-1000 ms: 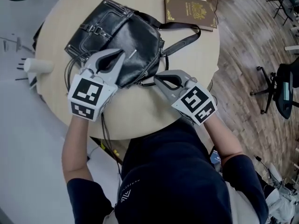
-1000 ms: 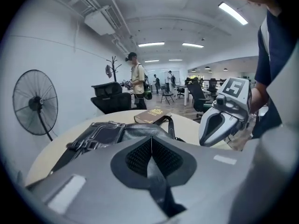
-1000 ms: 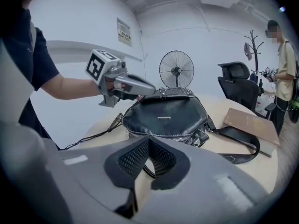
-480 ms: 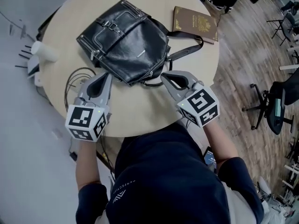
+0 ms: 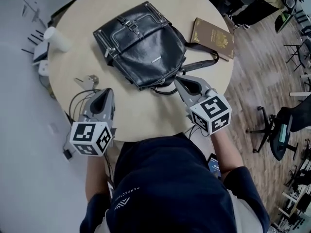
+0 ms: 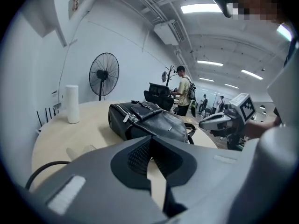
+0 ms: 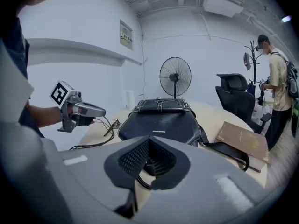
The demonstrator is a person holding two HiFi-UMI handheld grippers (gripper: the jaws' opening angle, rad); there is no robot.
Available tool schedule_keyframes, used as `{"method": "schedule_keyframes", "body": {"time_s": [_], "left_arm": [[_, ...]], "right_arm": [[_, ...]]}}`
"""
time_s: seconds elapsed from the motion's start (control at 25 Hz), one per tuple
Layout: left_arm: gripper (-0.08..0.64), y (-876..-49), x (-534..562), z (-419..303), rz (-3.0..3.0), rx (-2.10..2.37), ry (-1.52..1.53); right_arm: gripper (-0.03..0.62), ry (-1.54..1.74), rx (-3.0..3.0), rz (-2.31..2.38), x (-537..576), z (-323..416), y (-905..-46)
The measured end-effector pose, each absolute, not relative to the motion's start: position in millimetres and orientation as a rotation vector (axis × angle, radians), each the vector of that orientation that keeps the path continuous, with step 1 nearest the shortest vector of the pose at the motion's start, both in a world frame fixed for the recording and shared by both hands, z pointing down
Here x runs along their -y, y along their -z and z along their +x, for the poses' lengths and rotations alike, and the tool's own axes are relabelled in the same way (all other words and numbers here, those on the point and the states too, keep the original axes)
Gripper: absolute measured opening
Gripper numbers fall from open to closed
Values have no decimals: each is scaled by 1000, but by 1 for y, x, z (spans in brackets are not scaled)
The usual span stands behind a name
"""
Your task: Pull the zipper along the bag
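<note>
- Item: black leather bag (image 5: 141, 42), lying flat on the round table (image 5: 146, 118), toward its 12 o'clock side.
- Near edge: running from about 8 o'clock to 2 o'clock in the head view and carrying the handle loop (image 5: 164, 89). The zipper is probably lying along this edge, though no view is showing it clearly.
- Right gripper (image 5: 178, 80): fingers pressing together, tips sitting at the bag's near edge just beside the handle loop. Whether anything thin is being pinched there is not showing.
- Left gripper (image 5: 108, 91): fingers pressing together on nothing, hovering over bare table, well apart from the bag.
- Bearing: bag lying at 1 o'clock from the left tips and at 10 o'clock from the right tips.
- Nearer hand: the right. By judgement, any pull is going to be running along the 8-to-2 line.
- Caution: nothing is bracing the bag, so it may be sliding with the pull.
</note>
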State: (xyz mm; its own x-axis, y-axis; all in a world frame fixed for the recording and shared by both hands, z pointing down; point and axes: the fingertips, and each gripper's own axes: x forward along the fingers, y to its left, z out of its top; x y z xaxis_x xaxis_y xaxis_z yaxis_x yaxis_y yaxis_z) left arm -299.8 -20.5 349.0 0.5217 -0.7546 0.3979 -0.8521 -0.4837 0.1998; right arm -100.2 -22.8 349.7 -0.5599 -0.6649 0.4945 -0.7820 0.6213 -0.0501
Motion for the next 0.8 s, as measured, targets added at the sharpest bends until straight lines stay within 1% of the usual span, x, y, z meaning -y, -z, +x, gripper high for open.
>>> {"method": "schedule_keyframes", "body": {"time_s": [0.16,0.8], "left_arm": [[18,-344,16,-295,2349,1371,-318],[19,-315,-3,-245,2336,1405,-305]], "right_arm": [[3,-410,2447,1124,26,-96,-348],[3,-476,2544,1072,5,-62,-324]]}}
